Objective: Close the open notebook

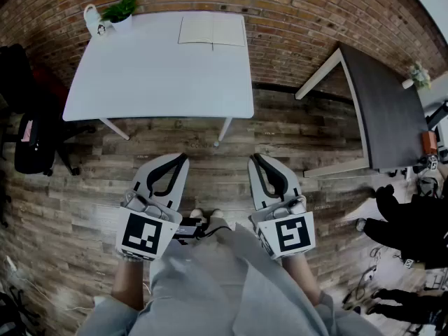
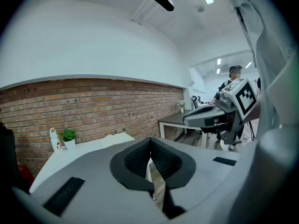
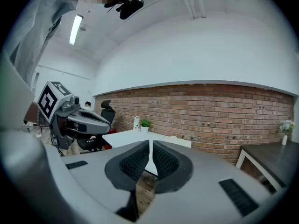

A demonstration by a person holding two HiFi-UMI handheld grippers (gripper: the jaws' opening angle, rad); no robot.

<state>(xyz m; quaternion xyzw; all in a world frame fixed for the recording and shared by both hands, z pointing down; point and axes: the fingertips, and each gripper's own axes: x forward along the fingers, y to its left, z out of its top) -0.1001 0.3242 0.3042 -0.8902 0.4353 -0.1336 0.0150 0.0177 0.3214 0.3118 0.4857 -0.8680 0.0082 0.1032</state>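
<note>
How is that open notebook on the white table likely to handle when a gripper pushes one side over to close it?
The open notebook lies flat and thin, so it is probably light, its pages floppy rather than stiff. On the smooth white table it may slide when pushed; it sits at the edge by the brick wall.

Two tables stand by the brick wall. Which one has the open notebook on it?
The white table, on the left in the head view: the open notebook lies at its far edge. The dark table to its right has none.
</note>
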